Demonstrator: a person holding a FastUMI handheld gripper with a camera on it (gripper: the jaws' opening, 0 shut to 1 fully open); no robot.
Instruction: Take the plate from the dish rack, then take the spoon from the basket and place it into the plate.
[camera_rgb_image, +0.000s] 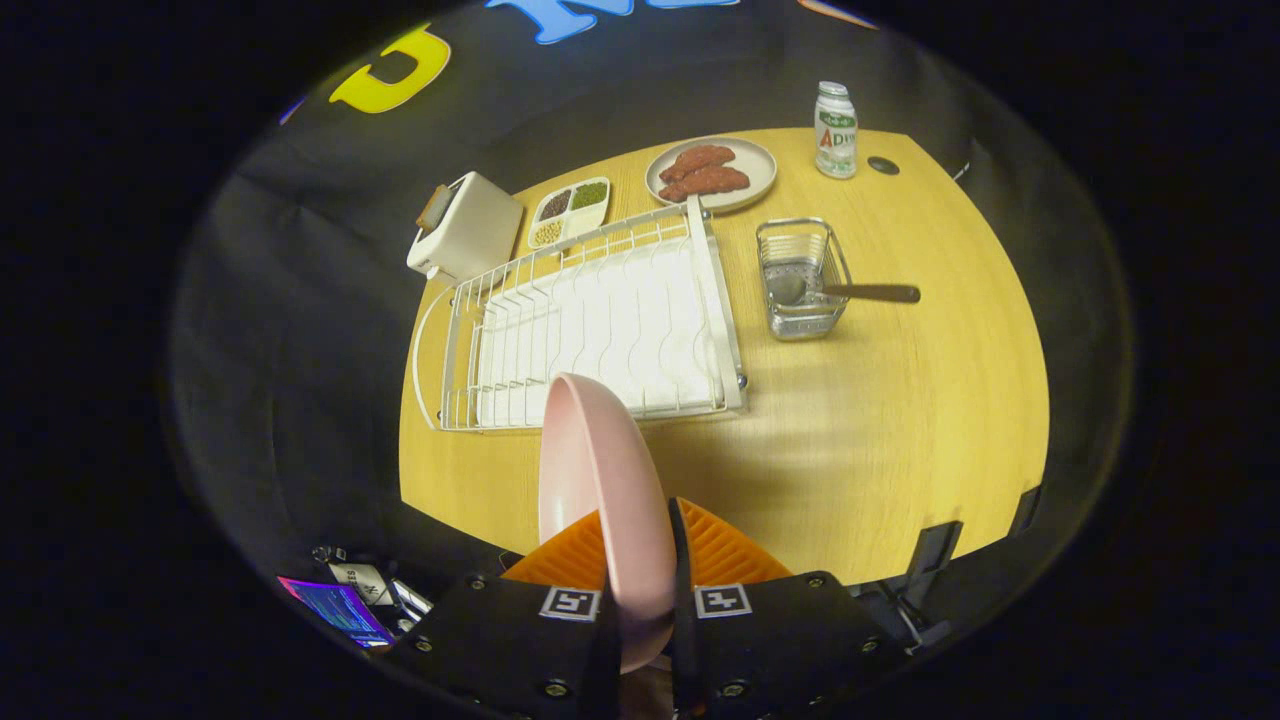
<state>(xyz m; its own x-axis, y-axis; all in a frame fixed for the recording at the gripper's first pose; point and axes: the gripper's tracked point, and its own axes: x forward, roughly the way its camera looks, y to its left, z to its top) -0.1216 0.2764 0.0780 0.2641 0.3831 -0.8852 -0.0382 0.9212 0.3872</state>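
Observation:
My gripper (640, 560) is shut on the rim of a pink plate (600, 470), which stands on edge between the fingers, high above the near part of the wooden table (900, 440). Beyond the plate lies the white wire dish rack (590, 320), with nothing in its slots. To the right of the rack stands a small wire basket (800, 280). A spoon (840, 291) rests in it, bowl inside and dark handle sticking out over the right rim.
Behind the rack are a white toaster (465, 228), a divided tray of beans (570, 212), a plate with sausages (712, 173) and a small white bottle (836, 130). Bare tabletop lies to the right of the rack and in front of the basket.

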